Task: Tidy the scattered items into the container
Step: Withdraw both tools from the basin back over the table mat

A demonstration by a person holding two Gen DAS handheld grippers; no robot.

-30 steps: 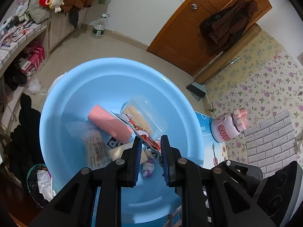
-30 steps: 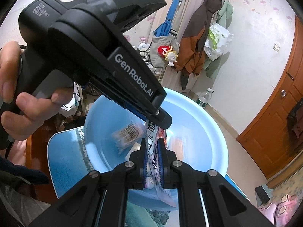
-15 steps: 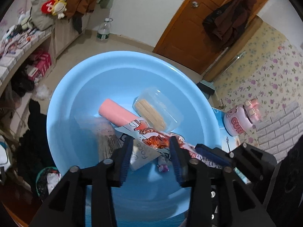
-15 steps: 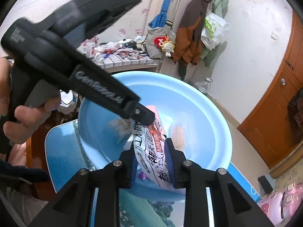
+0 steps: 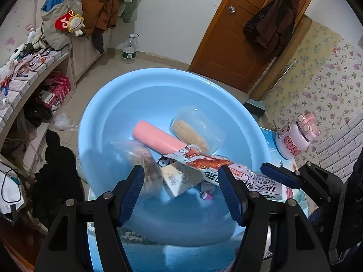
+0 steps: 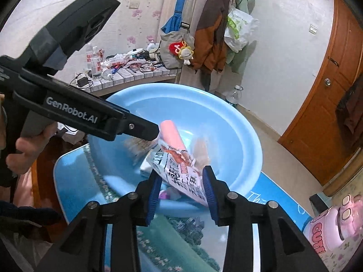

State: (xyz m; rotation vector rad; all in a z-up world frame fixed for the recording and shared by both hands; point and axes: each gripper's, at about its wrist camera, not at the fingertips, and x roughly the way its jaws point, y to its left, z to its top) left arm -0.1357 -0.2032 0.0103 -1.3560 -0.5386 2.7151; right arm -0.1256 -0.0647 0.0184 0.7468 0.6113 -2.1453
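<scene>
A light blue basin (image 5: 109, 122) (image 6: 247, 145) stands on the table. In it lie a pink roll (image 5: 158, 139) (image 6: 171, 133), a clear box of sticks (image 5: 197, 129), a bag of cotton swabs (image 5: 145, 161) and a small white box (image 5: 179, 179). A white and red snack packet (image 5: 229, 170) (image 6: 181, 170) lies over the near rim, half in the basin. My left gripper (image 5: 181, 190) is open above the basin. My right gripper (image 6: 182, 187) is open, its fingers either side of the packet's end.
A pink cartoon cup (image 5: 295, 136) (image 6: 333, 229) stands on the table right of the basin. The table has a blue scenic cover (image 6: 74, 181). A cluttered shelf (image 5: 25, 68) is at the left, a wooden door (image 5: 238, 36) behind.
Both grippers have opened. The snack packet, held upright between them a second ago, has been let go and has tipped flat across the basin's near rim. Both grippers have drawn back.
</scene>
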